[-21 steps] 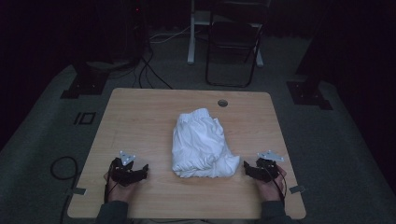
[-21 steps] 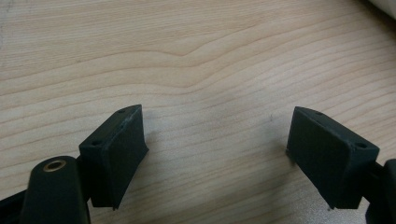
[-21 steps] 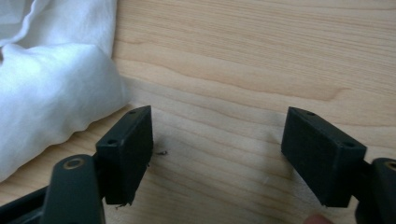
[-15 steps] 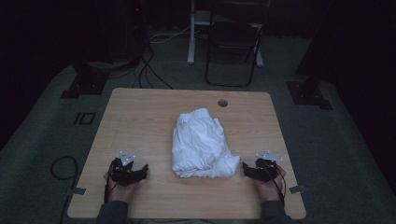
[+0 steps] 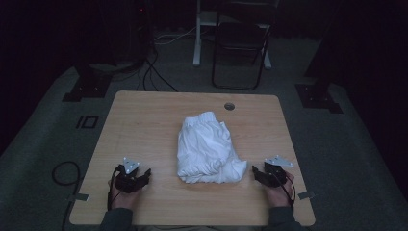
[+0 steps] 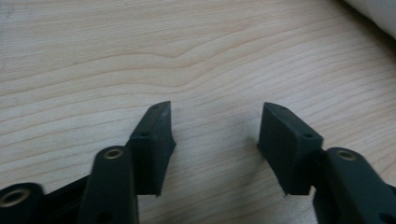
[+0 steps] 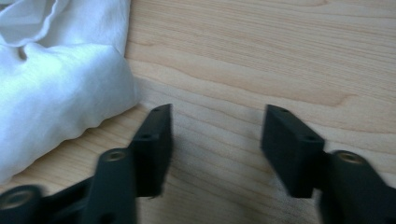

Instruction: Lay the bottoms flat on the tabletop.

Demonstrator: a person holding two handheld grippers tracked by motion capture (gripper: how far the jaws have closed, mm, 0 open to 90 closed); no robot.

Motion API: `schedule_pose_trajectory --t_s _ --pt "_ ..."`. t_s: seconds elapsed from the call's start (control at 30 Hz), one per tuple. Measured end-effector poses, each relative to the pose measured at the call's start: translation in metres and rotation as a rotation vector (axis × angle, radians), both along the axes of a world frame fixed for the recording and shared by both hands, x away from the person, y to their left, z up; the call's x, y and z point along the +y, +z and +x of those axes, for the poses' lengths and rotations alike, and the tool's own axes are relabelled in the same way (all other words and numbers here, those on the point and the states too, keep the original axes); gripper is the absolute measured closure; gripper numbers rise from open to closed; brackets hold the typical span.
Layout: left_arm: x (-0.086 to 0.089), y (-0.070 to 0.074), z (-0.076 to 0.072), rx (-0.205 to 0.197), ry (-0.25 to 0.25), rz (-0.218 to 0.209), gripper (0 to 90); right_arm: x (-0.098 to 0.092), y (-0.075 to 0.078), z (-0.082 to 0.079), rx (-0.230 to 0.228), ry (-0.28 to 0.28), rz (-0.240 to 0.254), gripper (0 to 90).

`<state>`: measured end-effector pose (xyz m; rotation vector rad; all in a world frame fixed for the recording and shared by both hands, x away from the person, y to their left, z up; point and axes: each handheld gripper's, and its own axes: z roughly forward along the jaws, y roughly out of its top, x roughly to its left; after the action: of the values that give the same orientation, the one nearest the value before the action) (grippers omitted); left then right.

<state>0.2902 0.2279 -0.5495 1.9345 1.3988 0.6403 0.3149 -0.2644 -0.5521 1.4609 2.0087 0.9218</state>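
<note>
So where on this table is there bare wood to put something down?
The far strip between the white cloth and the round hole is bare, and so are both side bands of the table, left and right of the cloth. It is tight near the front edge, where the left gripper and right gripper flank the cloth.

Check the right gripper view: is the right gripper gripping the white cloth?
No: the right gripper is open over bare table, with the white cloth lying off to its side.
</note>
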Motion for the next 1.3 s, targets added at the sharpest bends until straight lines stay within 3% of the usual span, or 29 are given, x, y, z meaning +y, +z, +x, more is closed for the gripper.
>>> schedule_pose_trajectory --t_s 0.1,0.3,0.63,0.7,0.87,1.3 --pt "-0.003 0.000 -0.001 -0.002 -0.020 0.001 48.6 0.000 0.001 -0.001 0.002 0.008 0.018 52.0" --pt "-0.008 0.003 -0.002 0.014 -0.039 -0.015 49.3 0.005 0.006 -0.005 -0.017 0.027 0.022 54.6" --pt "-0.037 0.026 -0.005 -0.038 -0.151 -0.013 48.1 0.014 0.020 -0.010 -0.063 0.065 0.039 50.6" --pt "-0.047 0.034 -0.006 -0.065 -0.183 -0.009 47.2 0.017 0.022 -0.011 -0.078 0.082 0.051 49.3" --pt "-0.061 0.046 -0.005 -0.096 -0.226 -0.008 44.7 0.025 0.026 -0.013 -0.082 0.107 0.077 47.2" --pt "-0.100 0.057 0.000 -0.127 -0.328 0.001 40.7 0.044 0.027 -0.015 -0.081 0.157 0.078 43.2"
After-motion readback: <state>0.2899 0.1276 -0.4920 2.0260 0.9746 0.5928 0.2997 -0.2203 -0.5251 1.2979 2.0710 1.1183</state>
